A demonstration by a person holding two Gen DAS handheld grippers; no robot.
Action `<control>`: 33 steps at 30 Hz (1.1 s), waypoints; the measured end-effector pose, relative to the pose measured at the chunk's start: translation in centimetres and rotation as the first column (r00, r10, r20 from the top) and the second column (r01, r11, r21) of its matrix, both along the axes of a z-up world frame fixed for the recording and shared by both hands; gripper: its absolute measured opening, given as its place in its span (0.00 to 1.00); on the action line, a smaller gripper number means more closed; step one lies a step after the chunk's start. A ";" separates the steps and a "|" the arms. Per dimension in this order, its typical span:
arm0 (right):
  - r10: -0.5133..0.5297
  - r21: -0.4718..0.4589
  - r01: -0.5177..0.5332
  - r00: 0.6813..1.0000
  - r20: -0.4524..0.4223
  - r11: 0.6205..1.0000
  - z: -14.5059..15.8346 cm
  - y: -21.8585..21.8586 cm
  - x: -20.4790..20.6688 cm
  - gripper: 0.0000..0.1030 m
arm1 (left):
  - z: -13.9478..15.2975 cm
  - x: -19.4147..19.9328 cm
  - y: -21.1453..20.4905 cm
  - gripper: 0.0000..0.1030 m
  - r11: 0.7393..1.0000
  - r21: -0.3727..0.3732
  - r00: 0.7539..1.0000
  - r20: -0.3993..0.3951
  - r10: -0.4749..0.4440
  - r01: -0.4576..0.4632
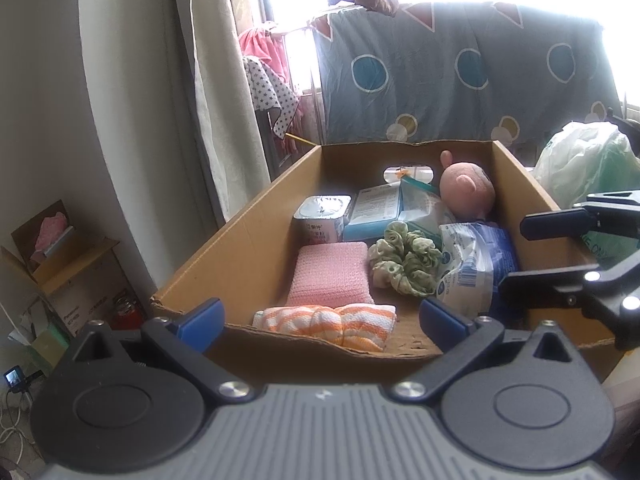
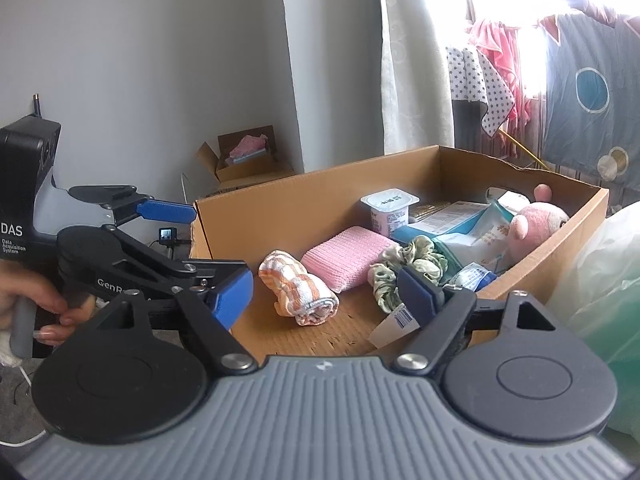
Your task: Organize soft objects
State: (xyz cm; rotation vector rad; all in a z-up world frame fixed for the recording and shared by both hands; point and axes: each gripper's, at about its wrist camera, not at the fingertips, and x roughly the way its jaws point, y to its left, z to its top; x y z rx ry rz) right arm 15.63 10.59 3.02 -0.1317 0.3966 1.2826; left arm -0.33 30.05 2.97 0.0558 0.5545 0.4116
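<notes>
We held both sets of fingers released and empty at the near rim of the cardboard box (image 1: 256, 220); the left gripper (image 1: 320, 320) framed the striped towel (image 1: 332, 322) just beyond its tips; the right gripper (image 2: 326, 294) had the towel and the green scrunchie (image 2: 404, 268) between its fingers, the pink sponge (image 2: 348, 258) just past them

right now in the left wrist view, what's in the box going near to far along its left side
orange striped towel → pink knitted cloth → foil-lidded cup → far wall of the cardboard box
</notes>
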 end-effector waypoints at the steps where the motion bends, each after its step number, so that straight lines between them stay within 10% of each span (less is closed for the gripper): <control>1: 0.001 0.002 -0.001 1.000 -0.001 1.000 0.0 0.0 0.0 0.78 | 0.0 0.1 0.0 1.00 1.000 -0.001 1.000 -0.006 0.005 -0.005; 33: 0.007 -0.017 -0.007 0.999 0.042 1.000 -0.4 0.7 -0.6 0.86 | 0.1 0.3 0.0 1.00 1.000 -0.003 1.000 -0.025 0.011 -0.011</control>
